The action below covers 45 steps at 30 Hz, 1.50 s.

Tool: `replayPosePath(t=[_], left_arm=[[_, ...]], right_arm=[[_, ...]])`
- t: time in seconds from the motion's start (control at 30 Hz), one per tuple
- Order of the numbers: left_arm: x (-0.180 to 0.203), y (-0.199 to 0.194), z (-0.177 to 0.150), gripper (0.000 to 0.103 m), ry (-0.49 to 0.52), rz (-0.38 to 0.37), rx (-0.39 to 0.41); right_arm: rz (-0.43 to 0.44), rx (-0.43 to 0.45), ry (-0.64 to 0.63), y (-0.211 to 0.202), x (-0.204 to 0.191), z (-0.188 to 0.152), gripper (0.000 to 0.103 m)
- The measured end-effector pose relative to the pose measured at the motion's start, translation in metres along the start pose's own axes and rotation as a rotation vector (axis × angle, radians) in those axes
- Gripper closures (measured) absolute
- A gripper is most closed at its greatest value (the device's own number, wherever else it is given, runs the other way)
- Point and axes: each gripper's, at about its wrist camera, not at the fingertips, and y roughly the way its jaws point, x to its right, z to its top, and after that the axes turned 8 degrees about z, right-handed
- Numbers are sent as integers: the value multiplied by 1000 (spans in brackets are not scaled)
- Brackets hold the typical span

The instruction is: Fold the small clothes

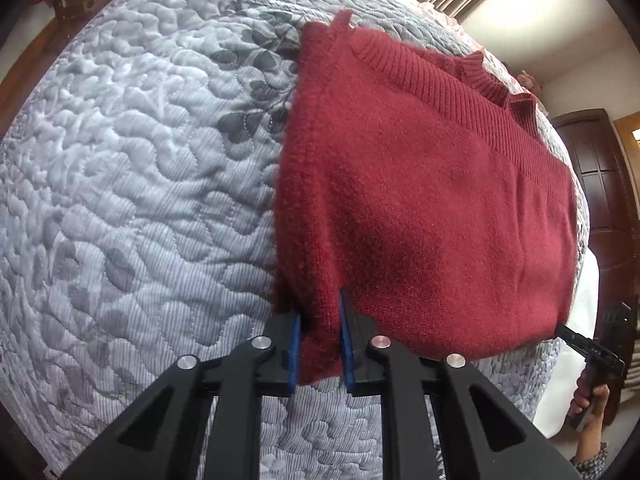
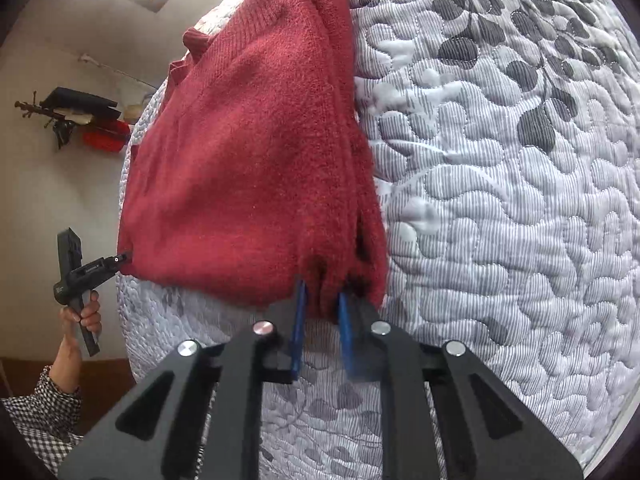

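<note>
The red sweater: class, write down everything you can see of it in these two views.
The sweater is dark red knit, fuzzy on the body, with ribbed bands and a frilled edge at its far end. It lies partly folded, in layers, flat on a grey-and-white quilt. Its near hem is gripped at both corners: the left gripper has its blue-padded jaws shut on one, the right gripper on the other. Nothing else touches it.
</note>
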Motion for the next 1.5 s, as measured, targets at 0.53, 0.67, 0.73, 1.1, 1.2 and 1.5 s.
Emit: replayPosePath(t=[0.53, 0.67, 0.73, 1.1, 1.2, 1.5], left_arm=[[12, -1, -8, 61, 105, 137, 40], [30, -37, 1, 48, 77, 142, 137], [47, -50, 8, 41, 88, 137, 185], [131, -19, 34, 34, 191, 162, 207], [140, -5, 37, 31, 186, 168, 200], [138, 35, 42, 28, 158, 205, 151]], right_arm=[[-94, -23, -1, -5, 9, -9, 87], [-102, 58, -48, -36, -13, 4, 57], [-104, 89, -49, -43, -19, 18, 51], [-124, 44, -16, 0, -6, 79, 44], [-135, 30, -5, 14, -5, 81, 44], [-92, -3, -2, 40, 0, 89, 44]])
